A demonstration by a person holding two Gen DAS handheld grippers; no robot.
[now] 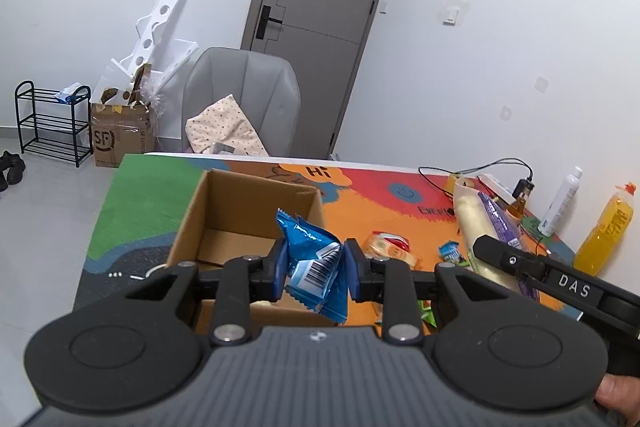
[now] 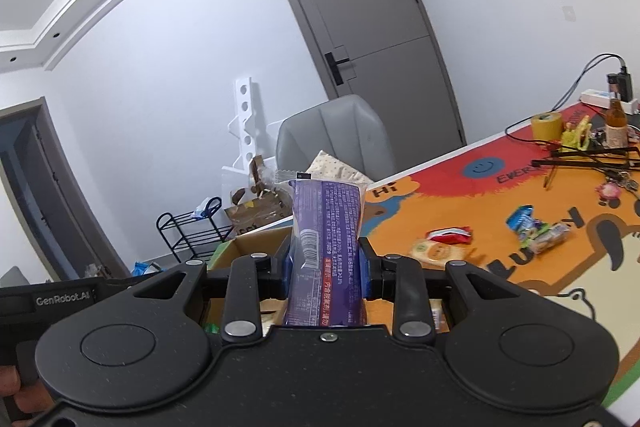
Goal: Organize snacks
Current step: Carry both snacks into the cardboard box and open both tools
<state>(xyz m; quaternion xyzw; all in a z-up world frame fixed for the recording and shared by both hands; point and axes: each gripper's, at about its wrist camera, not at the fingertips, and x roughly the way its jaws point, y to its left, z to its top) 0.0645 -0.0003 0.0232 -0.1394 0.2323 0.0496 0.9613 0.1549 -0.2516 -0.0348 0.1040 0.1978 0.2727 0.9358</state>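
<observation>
Cardboard box (image 1: 256, 211), open-topped, left; left gripper (image 1: 314, 269) pinching crinkled blue foil packet (image 1: 316, 259); right gripper (image 2: 325, 263) pinching glossy purple pack (image 2: 326, 227).

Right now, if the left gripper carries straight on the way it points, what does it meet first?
Most likely the open cardboard box: the left gripper, shut on the blue snack packet, points over its near edge toward the interior. Depth is unclear, so it may reach the far wall.
</observation>
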